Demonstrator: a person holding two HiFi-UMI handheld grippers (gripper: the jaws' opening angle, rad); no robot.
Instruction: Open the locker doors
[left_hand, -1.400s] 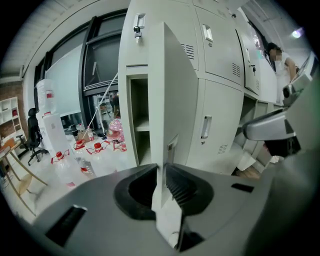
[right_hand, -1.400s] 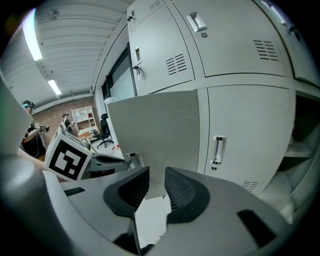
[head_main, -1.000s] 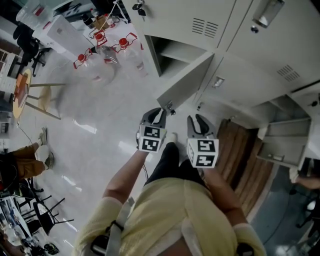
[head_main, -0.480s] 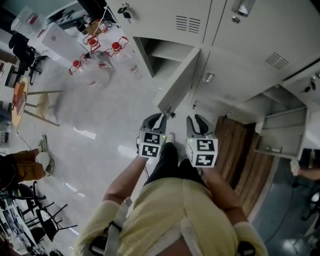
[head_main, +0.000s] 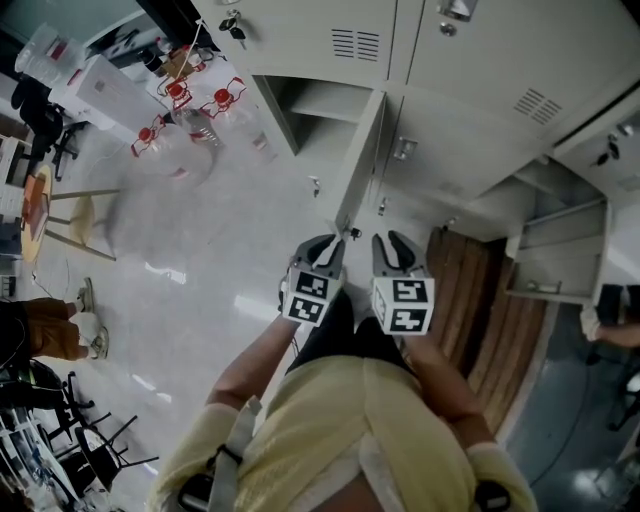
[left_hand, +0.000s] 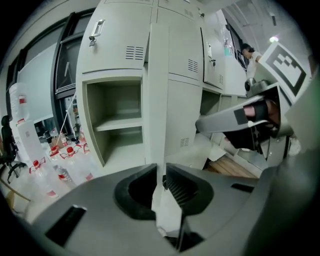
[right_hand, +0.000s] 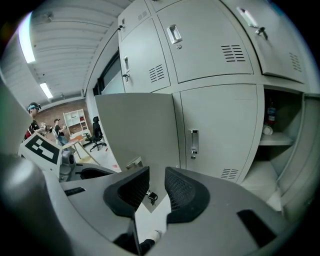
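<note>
Clamping the free edge of the locker door (head_main: 366, 150), left tool (head_main: 330, 244), right tool (head_main: 394, 242) alongside, jaws apart, open floor (head_main: 215, 235) leftward.

Locker door (head_main: 362, 165) edge-on ahead, lower edge between left gripper (head_main: 330, 245) jaws. Right gripper (head_main: 392, 243) just beside it, on the right. Compartment (head_main: 320, 105) left of door; bottles (head_main: 190, 110) on floor (head_main: 220, 230) far left.

Head camera looks steeply down, 2 gripper cameras sight closely along their fingers (left_hand: 187, 190), all sharing the locker door (head_main: 362, 160).
</note>
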